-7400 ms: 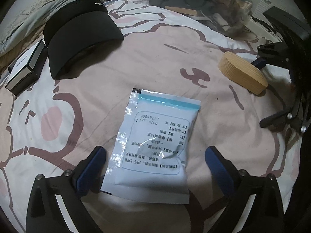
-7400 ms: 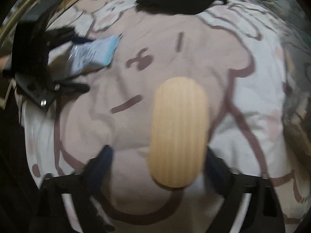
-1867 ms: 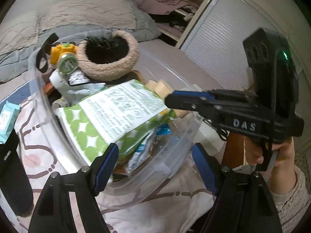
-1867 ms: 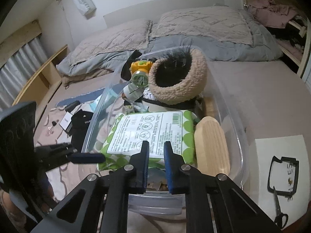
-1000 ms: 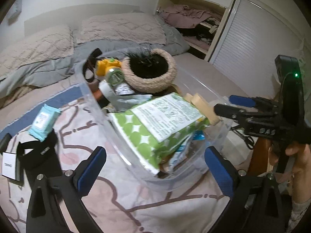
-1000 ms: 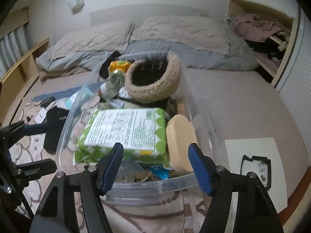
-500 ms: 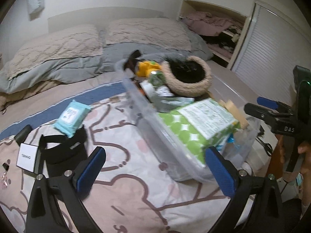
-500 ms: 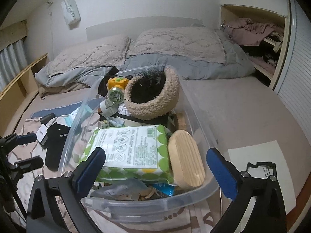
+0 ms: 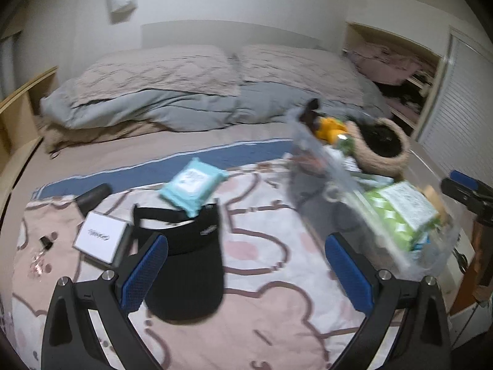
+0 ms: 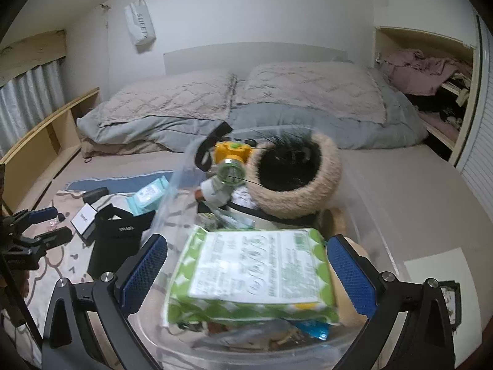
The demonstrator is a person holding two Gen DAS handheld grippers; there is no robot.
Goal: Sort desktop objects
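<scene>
**Both hand-held grippers empty, bin filling up**

I'm holding my right hand-held gripper over the near end of the clear plastic bin, and its blue pads have just been spreading apart, so now they're standing wide with nothing pinched between them. The green-and-white wipes pack is lying in the bin right below that gap, not touched by either pad. The wooden block is peeking out beside the pack, mostly hidden behind the right pad. Further back in the bin, the fuzzy beige hat is sitting with a yellow toy camera just beside it.

My left hand-held gripper is hanging over the bedspread, off to the side of the bin, jaws wide apart and holding nothing. The black visor is lying on the bedspread under its left pad. A light blue wipes pack is touching the visor's far edge, and a small white box is sitting just beside the visor, on the side away from the bin. That view's pretty blurry.
</scene>
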